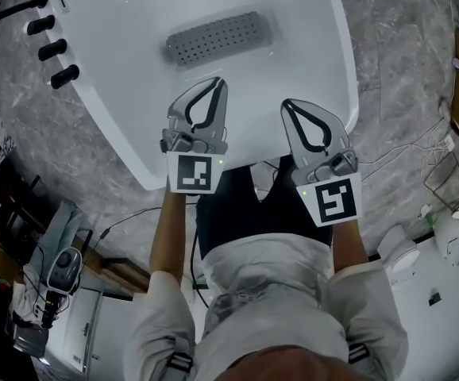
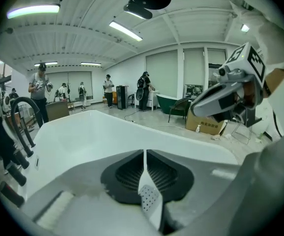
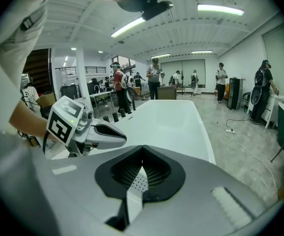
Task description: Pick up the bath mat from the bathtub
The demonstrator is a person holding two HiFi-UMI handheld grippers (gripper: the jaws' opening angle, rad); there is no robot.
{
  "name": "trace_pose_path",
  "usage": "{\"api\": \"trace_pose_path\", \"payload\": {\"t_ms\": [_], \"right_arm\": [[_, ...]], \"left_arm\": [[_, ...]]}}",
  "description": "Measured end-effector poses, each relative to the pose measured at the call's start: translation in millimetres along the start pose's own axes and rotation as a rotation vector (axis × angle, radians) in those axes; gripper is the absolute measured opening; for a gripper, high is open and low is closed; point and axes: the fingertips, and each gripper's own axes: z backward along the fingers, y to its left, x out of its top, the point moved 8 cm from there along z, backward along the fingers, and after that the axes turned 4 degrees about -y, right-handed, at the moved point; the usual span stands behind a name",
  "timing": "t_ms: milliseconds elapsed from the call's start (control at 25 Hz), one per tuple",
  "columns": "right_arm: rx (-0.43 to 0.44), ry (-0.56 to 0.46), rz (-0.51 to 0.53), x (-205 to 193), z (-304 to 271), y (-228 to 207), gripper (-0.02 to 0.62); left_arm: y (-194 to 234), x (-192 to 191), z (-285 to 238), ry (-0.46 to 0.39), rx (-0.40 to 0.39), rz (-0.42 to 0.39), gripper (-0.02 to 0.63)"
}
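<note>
Two shut, empty grippers over the near end of the bathtub (image 1: 94,70)
Left gripper (image 1: 215,82) and right gripper (image 1: 287,104) have their jaws pressed together on nothing. The bath mat (image 1: 217,36) lies flat, farther in; unopened jaws would likely skid over it or push it away.

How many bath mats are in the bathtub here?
1: a grey perforated bath mat flat on the bathtub floor; the tub's far end is out of frame.
</note>
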Motion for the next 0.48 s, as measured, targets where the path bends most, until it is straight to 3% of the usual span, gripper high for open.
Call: {"api": "trace_pose_path", "payload": {"t_ms": [480], "right_arm": [[0.081,0.082,0.009,-64.3,-55.0,-19.6,0.003]], "left_arm": [[7.4,-89.6,-60.7,0.109,-0.087,-0.070,0.023]]}}
